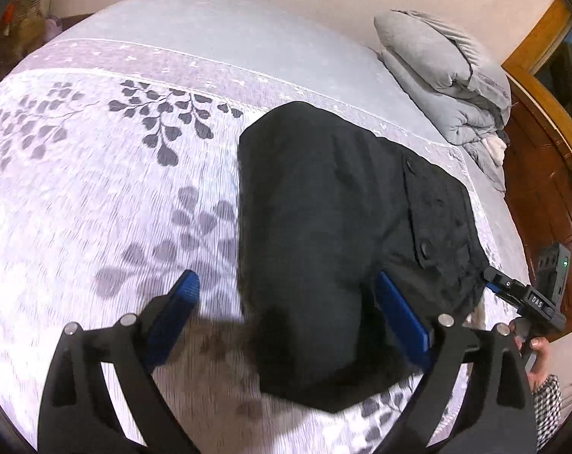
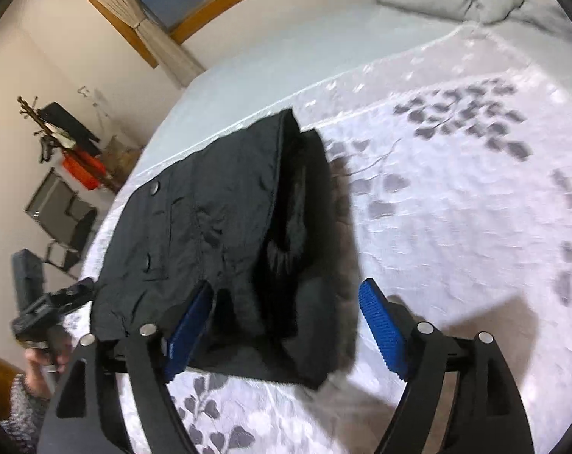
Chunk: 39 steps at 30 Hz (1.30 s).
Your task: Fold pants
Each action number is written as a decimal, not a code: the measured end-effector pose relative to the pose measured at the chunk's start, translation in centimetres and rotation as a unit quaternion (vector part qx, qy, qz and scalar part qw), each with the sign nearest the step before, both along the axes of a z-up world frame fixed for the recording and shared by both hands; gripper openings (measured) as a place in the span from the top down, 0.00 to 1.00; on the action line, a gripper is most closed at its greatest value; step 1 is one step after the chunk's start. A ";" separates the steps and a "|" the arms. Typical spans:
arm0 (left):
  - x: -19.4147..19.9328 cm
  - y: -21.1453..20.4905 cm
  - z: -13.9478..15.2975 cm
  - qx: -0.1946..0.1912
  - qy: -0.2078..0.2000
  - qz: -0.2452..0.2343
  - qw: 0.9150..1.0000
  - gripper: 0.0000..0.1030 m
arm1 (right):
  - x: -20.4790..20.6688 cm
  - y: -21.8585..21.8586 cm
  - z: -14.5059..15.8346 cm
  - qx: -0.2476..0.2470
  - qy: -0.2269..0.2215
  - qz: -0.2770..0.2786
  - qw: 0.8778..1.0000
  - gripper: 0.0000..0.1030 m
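Black pants (image 1: 323,234) lie folded into a compact bundle on the bed, with snap buttons showing on one side; they also show in the right wrist view (image 2: 217,234). My left gripper (image 1: 289,317) is open above the bundle's near end, its blue pads (image 1: 176,314) apart and holding nothing. My right gripper (image 2: 286,325) is open over the bundle's near edge, empty. In the left wrist view the right gripper (image 1: 513,295) shows by the pants' right edge. In the right wrist view the left gripper (image 2: 55,302) shows at the pants' left corner.
The bed has a white cover with grey leaf print (image 1: 96,196). A folded grey quilt (image 1: 448,72) lies at the bed's far corner. A wooden frame (image 1: 543,174) runs along the bed's edge. A chair and clutter (image 2: 66,196) stand by the wall.
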State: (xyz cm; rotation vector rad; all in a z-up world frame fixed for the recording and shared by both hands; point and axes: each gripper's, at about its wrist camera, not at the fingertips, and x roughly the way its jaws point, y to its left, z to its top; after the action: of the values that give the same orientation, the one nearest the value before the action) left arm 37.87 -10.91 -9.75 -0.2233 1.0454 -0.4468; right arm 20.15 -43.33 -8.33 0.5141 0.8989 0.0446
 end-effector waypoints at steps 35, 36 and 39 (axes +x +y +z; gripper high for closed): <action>-16.7 -1.7 11.2 0.158 -0.128 0.061 0.977 0.06 | -13.1 12.9 12.8 -0.182 -0.047 -0.050 0.981 0.04; -16.9 -1.7 11.3 0.159 -0.129 0.060 0.977 0.06 | -13.2 13.1 12.9 -0.183 -0.048 -0.048 0.981 0.04; -17.4 -1.6 11.8 0.161 -0.135 0.058 0.976 0.06 | -13.4 13.7 13.2 -0.187 -0.052 -0.043 0.980 0.04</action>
State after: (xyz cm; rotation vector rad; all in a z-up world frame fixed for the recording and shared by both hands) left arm 20.45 -12.55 2.03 0.0655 0.8189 -0.1902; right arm 6.71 -29.67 4.89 0.1955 0.7593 -0.1725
